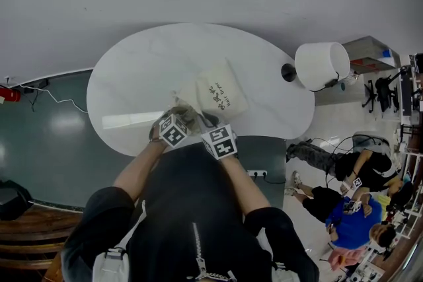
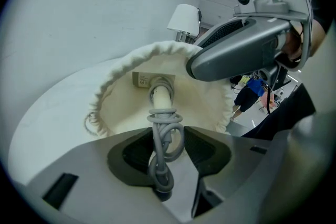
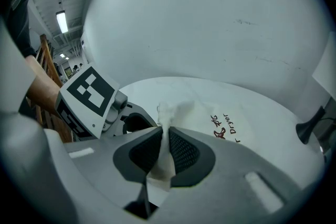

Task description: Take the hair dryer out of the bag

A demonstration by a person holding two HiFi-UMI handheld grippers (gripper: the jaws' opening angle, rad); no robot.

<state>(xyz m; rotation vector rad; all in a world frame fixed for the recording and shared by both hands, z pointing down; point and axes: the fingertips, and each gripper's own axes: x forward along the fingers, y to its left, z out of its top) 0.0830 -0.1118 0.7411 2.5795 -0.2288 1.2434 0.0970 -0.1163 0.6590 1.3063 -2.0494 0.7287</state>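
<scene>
Bag [image 1: 221,94]: one, cream; right claw [image 3: 164,136] pinches its rim; left claw [image 2: 167,135] clamps one coiled cord [image 2: 160,173].

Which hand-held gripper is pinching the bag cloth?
The right hand-held gripper: jaws shut on a fold of the white bag. The left hand-held gripper has the coiled grey cord between its jaws.

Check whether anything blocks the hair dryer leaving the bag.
Nothing visible. The bag mouth is open, its rim pinched by the right gripper; the left gripper holds the coiled cord, hair dryer directly behind it.
</scene>
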